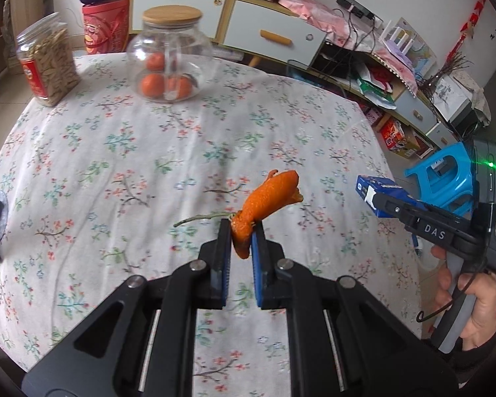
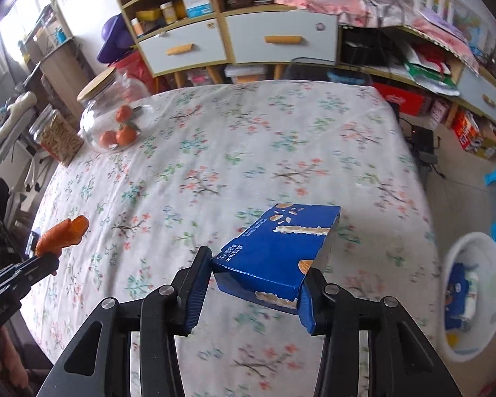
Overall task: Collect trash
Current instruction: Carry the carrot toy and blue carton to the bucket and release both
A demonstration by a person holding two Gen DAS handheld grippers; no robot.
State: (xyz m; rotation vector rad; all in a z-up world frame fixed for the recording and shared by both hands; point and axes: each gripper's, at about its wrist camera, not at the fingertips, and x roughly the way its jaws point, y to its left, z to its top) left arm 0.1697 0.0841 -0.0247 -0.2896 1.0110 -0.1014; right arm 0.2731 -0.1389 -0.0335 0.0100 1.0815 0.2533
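My left gripper (image 1: 240,231) is shut on a piece of orange peel (image 1: 268,200) with a thin stem, held above the floral tablecloth (image 1: 148,152). The peel also shows in the right wrist view (image 2: 62,235). My right gripper (image 2: 256,264) is shut on a blue snack box (image 2: 277,248), held above the table's right side. In the left wrist view the box (image 1: 372,192) and the right gripper (image 1: 377,200) are at the right, past the table edge. A white trash bin (image 2: 459,350) with blue wrappers inside stands on the floor to the right of the table.
A glass jar with a wooden lid (image 1: 170,56) holds oranges at the table's far side. A plastic jar of snacks (image 1: 48,63) stands left of it. A blue plastic stool (image 1: 443,178) is on the floor at right. Cabinets and clutter (image 2: 281,36) line the back wall.
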